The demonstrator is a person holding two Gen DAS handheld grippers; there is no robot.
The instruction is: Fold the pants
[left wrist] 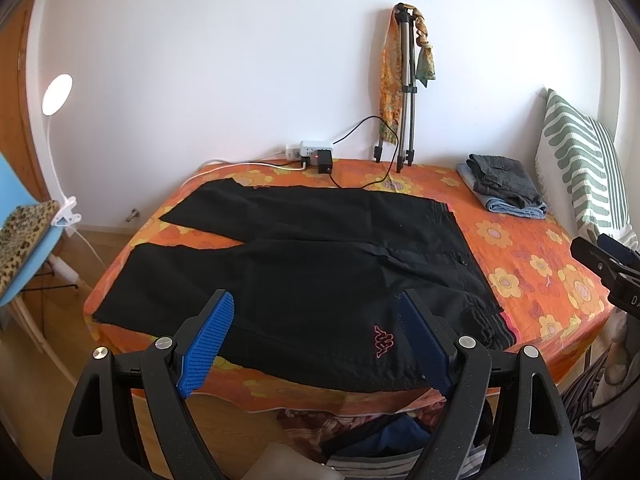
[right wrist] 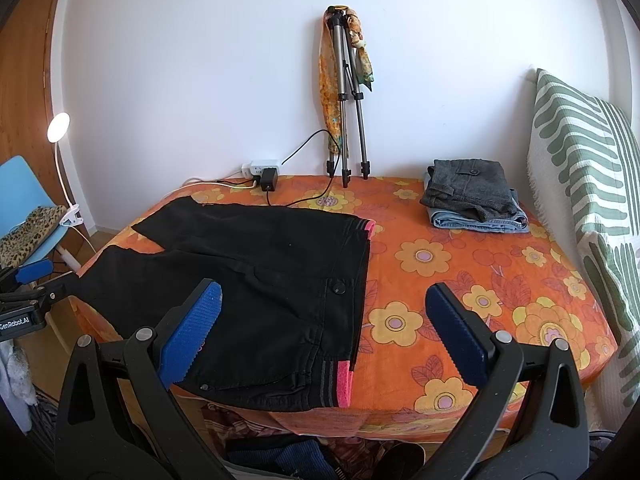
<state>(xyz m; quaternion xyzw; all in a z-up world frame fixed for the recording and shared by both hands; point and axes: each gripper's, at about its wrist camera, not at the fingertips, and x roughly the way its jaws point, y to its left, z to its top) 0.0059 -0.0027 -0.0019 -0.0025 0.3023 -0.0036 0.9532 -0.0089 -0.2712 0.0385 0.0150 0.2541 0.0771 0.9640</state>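
A: On the orange flowered bedcover point(left wrist: 520, 248), left wrist view: black pants point(left wrist: 320, 264) lie flat and unfolded, legs pointing left, waistband to the right, pink logo point(left wrist: 382, 340) near the front edge.

B: Left gripper point(left wrist: 316, 344)?

A: Jaws spread wide, nothing between them, hovering over the near edge of the pants. Right gripper's tip shows at the right border point(left wrist: 608, 268).

B: Right wrist view?

A: Same pants point(right wrist: 256, 280), pink-trimmed waistband point(right wrist: 344, 384) at the front edge. Right gripper point(right wrist: 324, 332) wide open, empty, blue pads either side of the waistband area, not touching cloth.

B: Background?

A: Folded jeans stack point(right wrist: 476, 200) back right, tripod point(right wrist: 348, 96) against the wall, power strip point(right wrist: 262, 168), striped pillow point(right wrist: 580, 152).
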